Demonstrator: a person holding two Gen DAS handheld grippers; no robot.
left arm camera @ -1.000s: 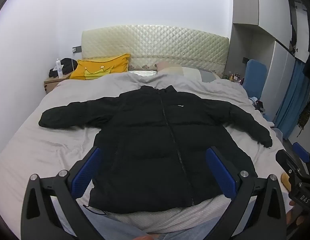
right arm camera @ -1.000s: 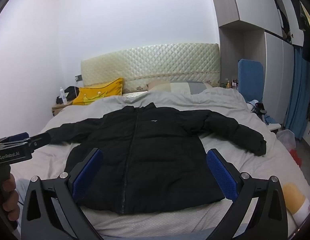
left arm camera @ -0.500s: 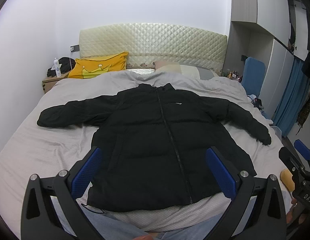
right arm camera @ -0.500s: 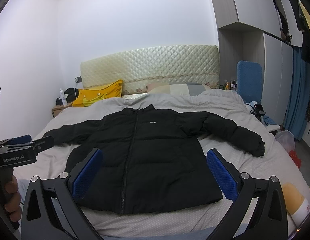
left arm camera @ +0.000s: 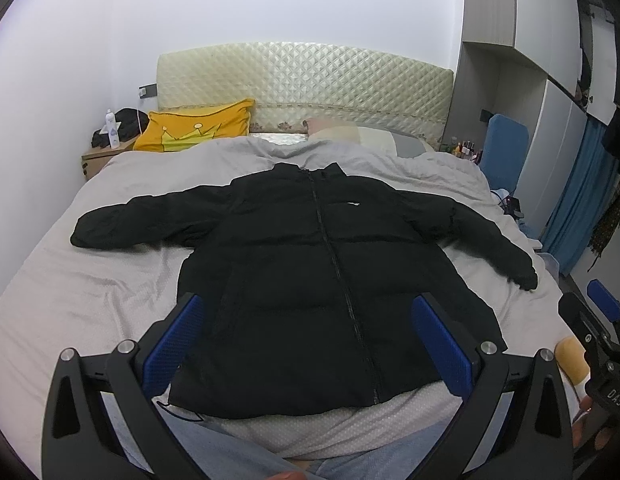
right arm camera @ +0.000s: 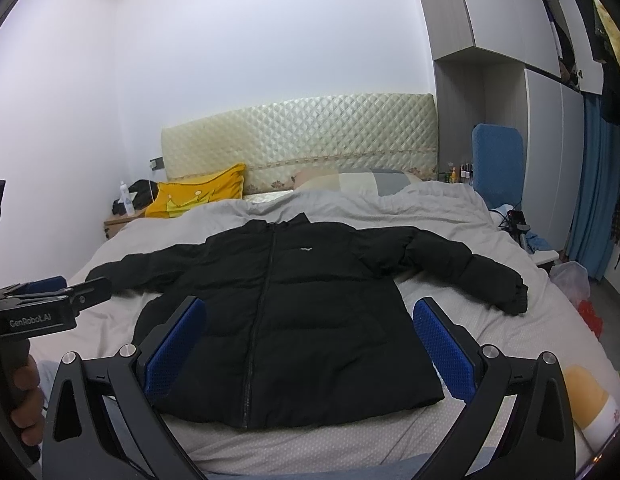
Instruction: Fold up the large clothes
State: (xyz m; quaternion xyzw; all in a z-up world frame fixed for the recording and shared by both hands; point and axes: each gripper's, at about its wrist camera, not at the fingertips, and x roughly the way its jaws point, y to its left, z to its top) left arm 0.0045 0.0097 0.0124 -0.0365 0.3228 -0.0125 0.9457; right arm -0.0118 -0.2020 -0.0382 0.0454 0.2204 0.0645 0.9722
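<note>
Jacket [left arm camera: 310,280], black puffer, flat on bed [left arm camera: 89,292], zipped, sleeves spread, hem at near bed edge. Bare sheet both sides; right cuff near bed's right edge. Left hand-held gripper [left arm camera: 305,340] and right hand-held gripper [right arm camera: 310,344] both spread wide, empty, above the hem, not touching. Right view alone shows plastic bag [right arm camera: 570,284] beside bed; left view shows right unit at its edge.
</note>
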